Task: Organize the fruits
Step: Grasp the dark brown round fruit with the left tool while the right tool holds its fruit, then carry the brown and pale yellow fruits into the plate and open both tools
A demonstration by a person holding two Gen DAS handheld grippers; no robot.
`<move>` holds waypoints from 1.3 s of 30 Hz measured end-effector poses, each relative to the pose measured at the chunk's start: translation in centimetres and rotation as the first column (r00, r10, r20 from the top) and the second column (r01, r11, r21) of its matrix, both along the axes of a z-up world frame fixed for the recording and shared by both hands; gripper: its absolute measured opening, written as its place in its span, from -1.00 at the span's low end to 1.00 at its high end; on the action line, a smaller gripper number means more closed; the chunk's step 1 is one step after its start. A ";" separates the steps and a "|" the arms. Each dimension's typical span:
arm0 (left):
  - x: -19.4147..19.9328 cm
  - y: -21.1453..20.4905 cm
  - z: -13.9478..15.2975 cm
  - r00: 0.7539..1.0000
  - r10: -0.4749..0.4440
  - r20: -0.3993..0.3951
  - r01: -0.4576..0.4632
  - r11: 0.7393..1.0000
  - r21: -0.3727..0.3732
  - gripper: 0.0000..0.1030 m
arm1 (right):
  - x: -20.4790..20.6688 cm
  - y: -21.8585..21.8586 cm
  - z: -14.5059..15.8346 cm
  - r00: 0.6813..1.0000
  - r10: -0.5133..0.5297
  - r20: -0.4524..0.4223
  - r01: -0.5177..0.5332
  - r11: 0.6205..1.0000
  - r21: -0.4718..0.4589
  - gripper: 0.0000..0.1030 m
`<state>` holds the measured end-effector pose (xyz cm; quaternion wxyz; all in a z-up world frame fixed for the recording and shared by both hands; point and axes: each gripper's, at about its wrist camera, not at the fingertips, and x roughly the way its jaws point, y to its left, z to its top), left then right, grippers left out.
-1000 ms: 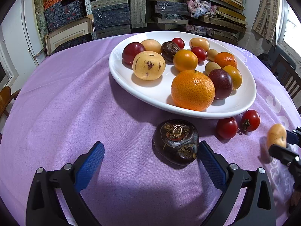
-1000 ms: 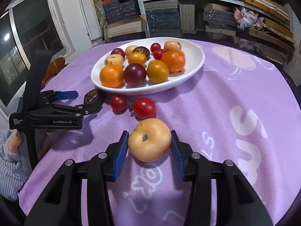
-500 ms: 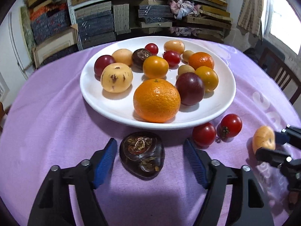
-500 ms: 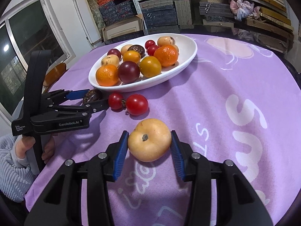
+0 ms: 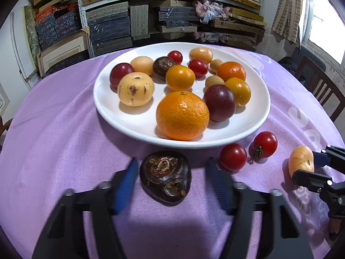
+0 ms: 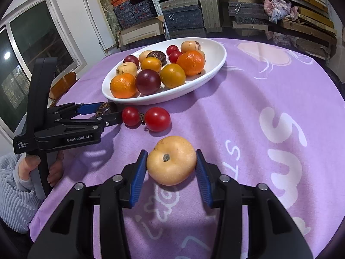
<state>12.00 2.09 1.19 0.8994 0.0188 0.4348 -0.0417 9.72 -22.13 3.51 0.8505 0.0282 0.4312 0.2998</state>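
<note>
The dark, wrinkled fruit (image 5: 165,177) lies on the purple cloth (image 5: 64,142) just in front of the white plate (image 5: 138,120) of fruit, between the blue pads of my left gripper (image 5: 170,183), whose jaws have just been closing yet do not touch it. My right gripper (image 6: 171,169) clamps the pale yellow fruit (image 6: 171,160) on the cloth, near two red tomatoes (image 6: 157,119).

Glossy white ceramic-looking plate (image 5: 256,116) on a matt purple woven tablecloth (image 5: 64,140).
</note>
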 end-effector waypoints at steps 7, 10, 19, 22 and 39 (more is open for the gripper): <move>-0.8 1.6 0.5 0.999 0.023 0.022 -0.020 0.994 -0.103 -0.13 | 0.0 -0.2 0.0 1.000 -0.002 -0.005 0.002 1.000 0.007 -0.15; -2.1 0.5 0.9 0.998 -0.004 0.056 0.007 0.998 -0.056 -0.13 | 0.1 -0.3 0.1 1.000 -0.006 -0.004 0.006 1.000 0.014 -0.15; -3.6 -0.3 1.9 0.996 -0.040 0.076 0.043 0.998 -0.045 -0.13 | 0.1 -0.1 0.0 1.000 0.003 -0.006 -0.003 1.000 0.010 -0.15; -3.4 0.0 3.4 0.995 -0.038 0.097 0.040 0.999 -0.022 -0.13 | -0.1 -0.2 0.9 1.000 0.006 0.017 -0.006 0.999 0.041 -0.15; 15.0 0.5 10.3 0.997 0.010 0.077 -0.011 1.000 0.011 -0.13 | 9.0 7.5 10.0 0.980 0.070 0.184 -0.064 0.997 -0.042 -0.15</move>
